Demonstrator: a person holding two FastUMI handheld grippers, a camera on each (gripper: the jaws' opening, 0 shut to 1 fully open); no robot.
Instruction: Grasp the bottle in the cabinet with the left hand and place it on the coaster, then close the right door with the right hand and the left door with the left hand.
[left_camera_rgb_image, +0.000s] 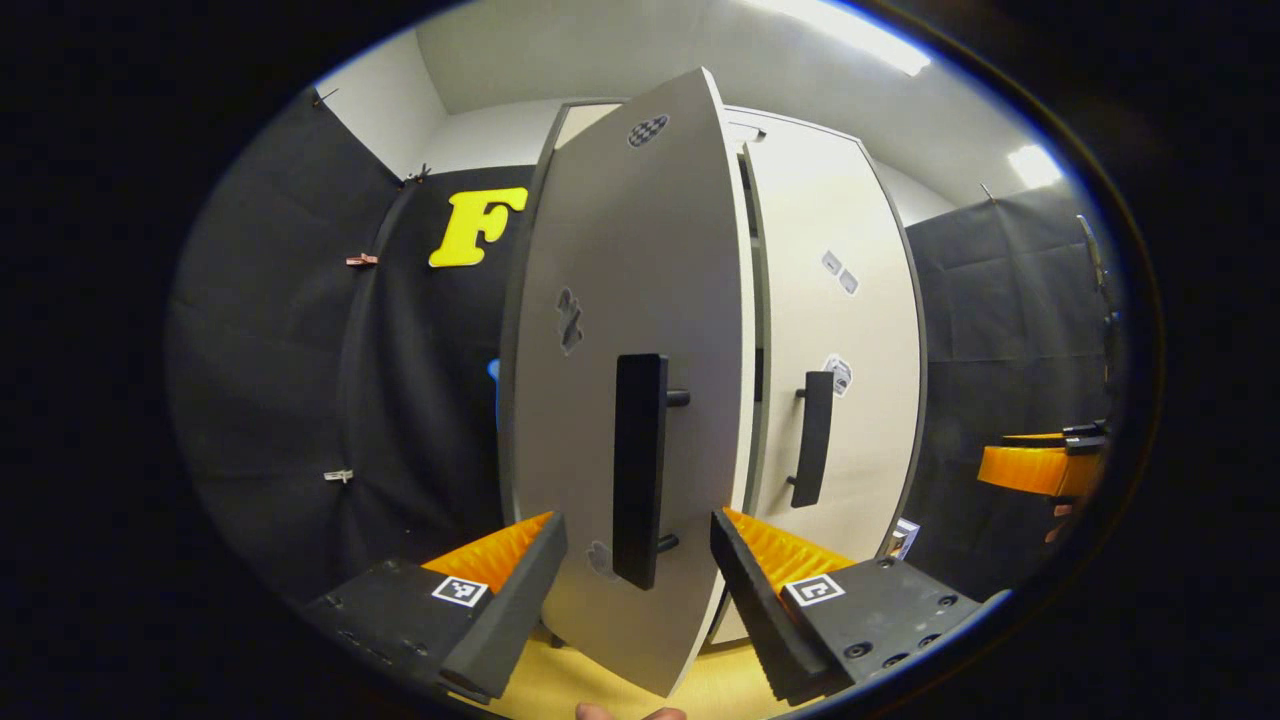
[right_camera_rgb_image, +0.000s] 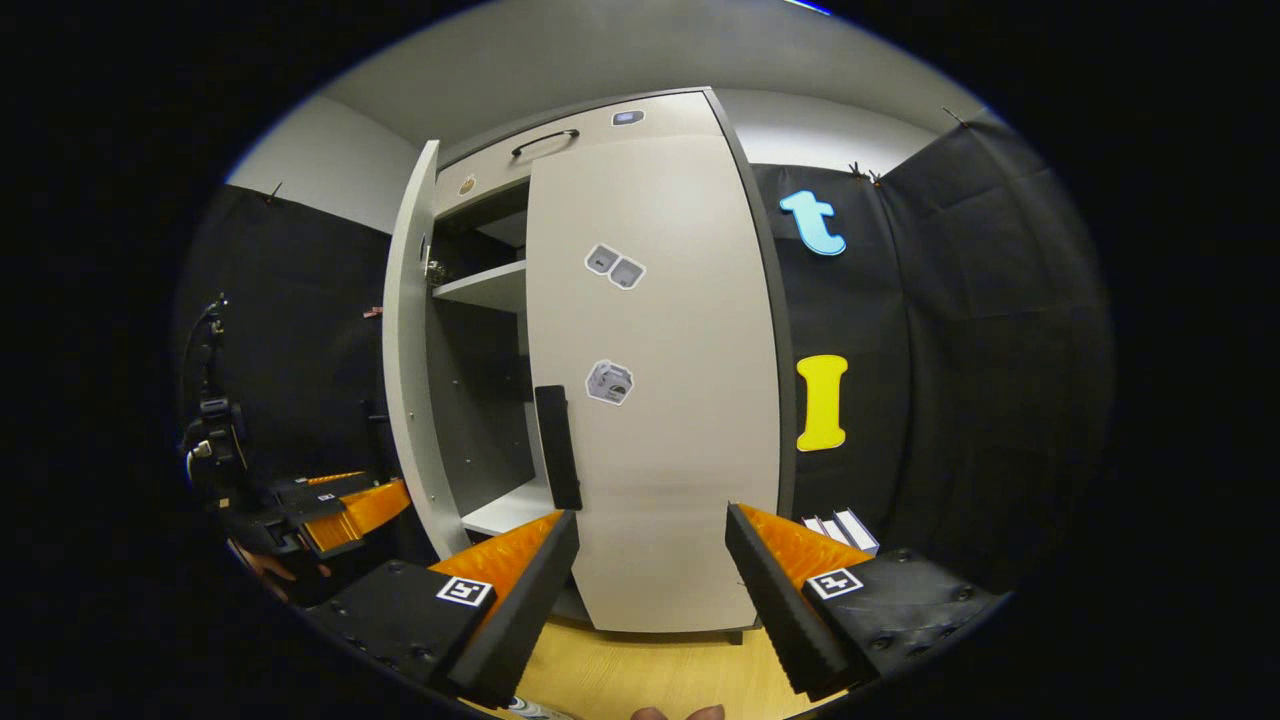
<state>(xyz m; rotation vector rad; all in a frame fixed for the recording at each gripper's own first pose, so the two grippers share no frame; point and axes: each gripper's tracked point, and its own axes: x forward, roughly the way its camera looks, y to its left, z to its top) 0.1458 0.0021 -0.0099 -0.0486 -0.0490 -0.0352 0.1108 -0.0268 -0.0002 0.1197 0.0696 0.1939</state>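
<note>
Left gripper (left_camera_rgb_image: 638, 560): jaws spread wide, nothing between the pads, lined up straight on the left door's handle (left_camera_rgb_image: 640, 468). The black vertical bar sits centred in the gap but, as far as I can tell, beyond the fingertips, not touched. Wide opening makes sense: a push on the panel needs no clamp, and the handle clears both fingers.

Left door (left_camera_rgb_image: 630, 330) stands ajar, swung out toward the camera, free edge nearest. In the right gripper view the same door (right_camera_rgb_image: 410, 370) shows edge-on, with the cabinet interior (right_camera_rgb_image: 490, 400) open behind it: two shelves visible, no bottle on them. Bottle and coaster can't be located from either view, so judging from the bare shelves the placing step is likely done; can't confirm.

Right gripper (right_camera_rgb_image: 650, 575): also spread apart, empty, facing the right door (right_camera_rgb_image: 660, 400) square-on, its handle (right_camera_rgb_image: 557, 447) just above the left fingertip. That door looks flush with the cabinet frame, so right-door step reads as finished; the gripper is parked there, out of the left door's swing.

The left gripper also shows at the left of the right gripper view (right_camera_rgb_image: 340, 510), held by a hand, low beside the open door.

Remaining, by my read: push the left door shut. Risk: fingers catching the handle instead of the panel.
</note>
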